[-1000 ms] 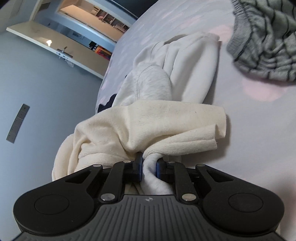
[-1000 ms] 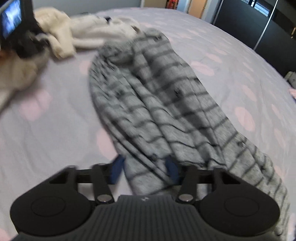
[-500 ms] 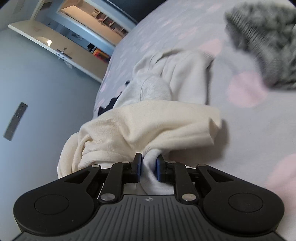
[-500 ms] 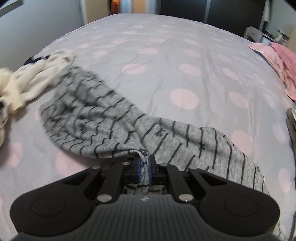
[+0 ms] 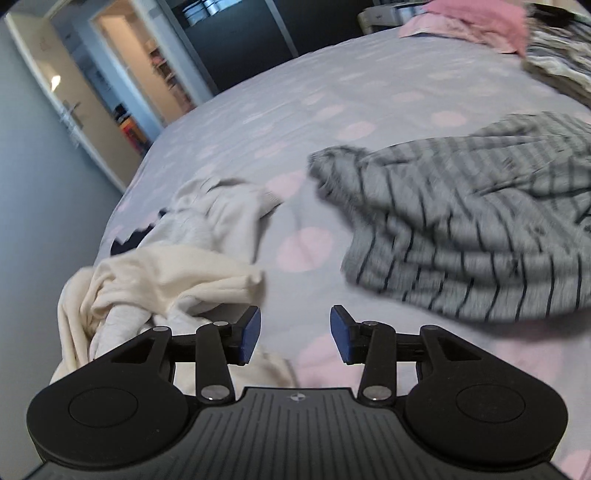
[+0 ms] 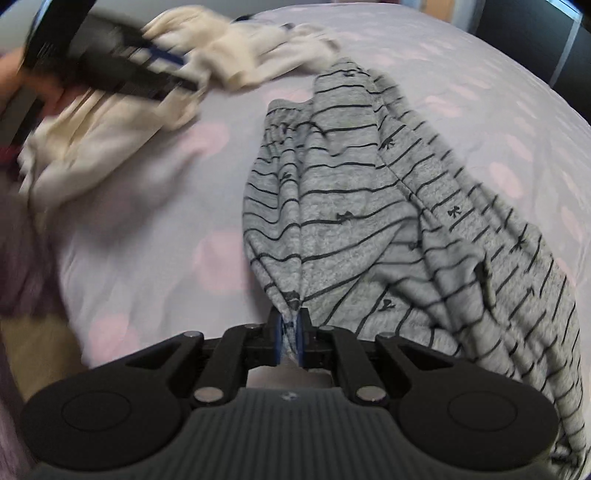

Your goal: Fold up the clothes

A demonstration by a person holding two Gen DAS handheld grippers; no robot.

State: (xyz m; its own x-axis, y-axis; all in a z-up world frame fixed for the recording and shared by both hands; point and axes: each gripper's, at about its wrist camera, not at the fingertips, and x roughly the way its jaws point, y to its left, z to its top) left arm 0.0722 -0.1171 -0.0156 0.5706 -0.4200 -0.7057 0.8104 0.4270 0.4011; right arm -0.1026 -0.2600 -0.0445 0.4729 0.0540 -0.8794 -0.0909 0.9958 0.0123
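The right gripper (image 6: 289, 341) has its jaws clamped on an edge of the striped grey garment (image 6: 354, 221), whose long axis runs away across the bed (image 6: 147, 206). The left gripper (image 5: 294, 334), jaws apart and empty, sits beside the cream clothes (image 5: 177, 277); the garment lies ahead to its right, blurred, its far end cut off.

Free: bare bedspread (image 5: 295, 295) strip at frame centre, between the parted fingers of the left gripper (image 5: 294, 334) | Left block: cream garment pile (image 5: 173, 273) | Right block: grey striped garment (image 5: 480, 236), near | Upper right, well apart: pink clothes (image 5: 476, 18) | Far left: bed edge, wall.
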